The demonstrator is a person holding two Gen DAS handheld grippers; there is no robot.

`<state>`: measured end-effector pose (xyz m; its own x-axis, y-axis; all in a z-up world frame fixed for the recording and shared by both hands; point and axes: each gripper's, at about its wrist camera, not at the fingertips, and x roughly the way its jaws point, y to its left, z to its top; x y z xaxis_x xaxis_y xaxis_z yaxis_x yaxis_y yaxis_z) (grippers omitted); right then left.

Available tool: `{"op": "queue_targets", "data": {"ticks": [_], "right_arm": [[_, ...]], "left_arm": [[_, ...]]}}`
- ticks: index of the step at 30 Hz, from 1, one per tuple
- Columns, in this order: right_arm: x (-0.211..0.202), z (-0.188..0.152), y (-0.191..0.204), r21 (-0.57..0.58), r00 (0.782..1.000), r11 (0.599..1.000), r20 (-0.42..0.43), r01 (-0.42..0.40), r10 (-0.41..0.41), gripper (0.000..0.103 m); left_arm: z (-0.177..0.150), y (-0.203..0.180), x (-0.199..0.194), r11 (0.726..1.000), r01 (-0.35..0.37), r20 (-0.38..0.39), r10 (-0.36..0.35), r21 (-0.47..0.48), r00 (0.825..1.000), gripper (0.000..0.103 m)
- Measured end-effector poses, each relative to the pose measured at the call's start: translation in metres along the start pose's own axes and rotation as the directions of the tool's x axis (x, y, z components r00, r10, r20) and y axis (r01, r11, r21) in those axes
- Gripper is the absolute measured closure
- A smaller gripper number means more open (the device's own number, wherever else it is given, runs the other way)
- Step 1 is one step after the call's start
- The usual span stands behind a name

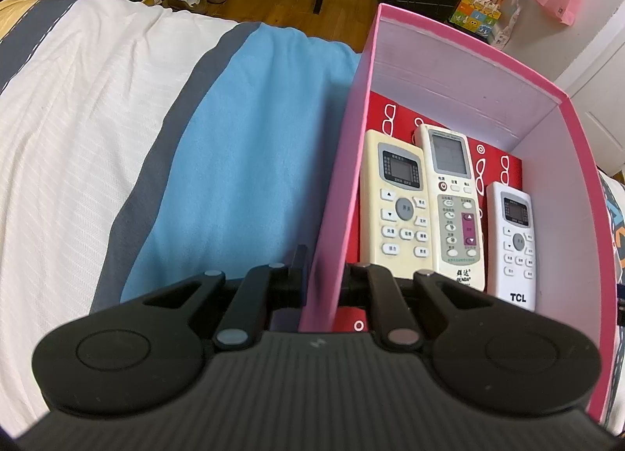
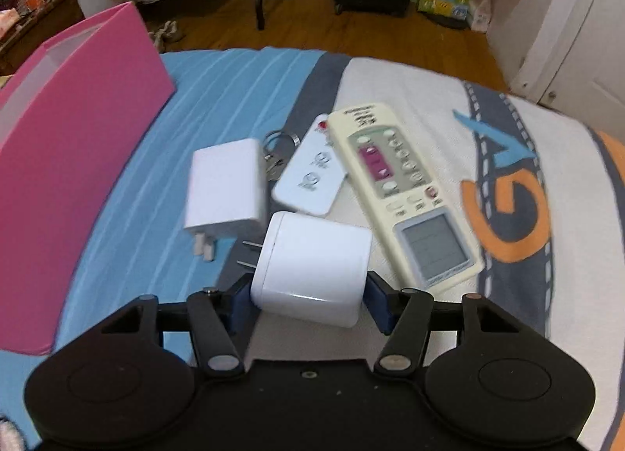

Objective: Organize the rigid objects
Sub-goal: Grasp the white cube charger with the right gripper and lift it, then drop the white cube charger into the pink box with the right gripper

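Pink box wall (image 1: 332, 197) is pinched in the left hand-held gripper (image 1: 324, 275), jaws clamped on it at lower centre. Right hand-held gripper (image 2: 308, 294) is half open, blue pads flanking the white cube charger (image 2: 312, 263) on the bed (image 2: 156, 161); contact unclear. Charger's prongs point left. Three remotes (image 1: 449, 208) lie inside the box.

- Pink box (image 1: 461, 72): open-topped, white inside, standing on the bed.
- In the box, flat and face up, side by side: cream remote (image 1: 394, 208), taller cream remote (image 1: 453, 197), white TCL remote (image 1: 515, 244).
- On the bed: cube charger (image 2: 312, 263), prongs toward the box; flat white charger (image 2: 226, 189); slim white remote (image 2: 308, 177); long cream remote (image 2: 406, 193); keyring (image 2: 279, 146).
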<state>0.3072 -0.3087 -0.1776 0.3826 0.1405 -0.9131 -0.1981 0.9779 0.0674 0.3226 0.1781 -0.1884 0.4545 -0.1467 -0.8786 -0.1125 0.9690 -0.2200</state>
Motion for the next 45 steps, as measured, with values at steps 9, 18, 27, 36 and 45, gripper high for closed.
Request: {"op": "queue_targets", "data": {"ticks": [9, 18, 27, 36, 45], "right_arm": [[0.005, -0.003, 0.006, -0.018, 0.998, 0.999, 0.040, 0.039, -0.039, 0.036], [-0.035, -0.011, 0.034, 0.035, 0.998, 0.999, 0.068, 0.007, -0.009, 0.038], [-0.124, -0.013, 0.097, -0.061, 0.928, 0.974, 0.298, -0.216, 0.225, 0.038], [-0.109, 0.000, 0.225, -0.337, 0.917, 0.896, 0.171, -0.290, 0.362, 0.038], [-0.048, 0.022, 0.243, -0.219, 0.985, 0.962, 0.021, -0.160, 0.169, 0.038]], "left_arm": [[0.000, 0.002, 0.000, 1.000, 0.006, -0.002, -0.006, -0.008, 1.000, 0.092], [-0.003, -0.003, -0.001, 0.999, -0.019, 0.015, 0.019, 0.030, 1.000, 0.093], [-0.001, 0.001, -0.001, 1.000, 0.009, 0.010, -0.009, 0.003, 1.000, 0.095], [-0.001, 0.005, 0.001, 0.999, 0.038, 0.014, -0.038, -0.011, 0.999, 0.095], [0.000, 0.008, 0.003, 0.998, 0.060, 0.011, -0.060, -0.020, 0.998, 0.094]]}}
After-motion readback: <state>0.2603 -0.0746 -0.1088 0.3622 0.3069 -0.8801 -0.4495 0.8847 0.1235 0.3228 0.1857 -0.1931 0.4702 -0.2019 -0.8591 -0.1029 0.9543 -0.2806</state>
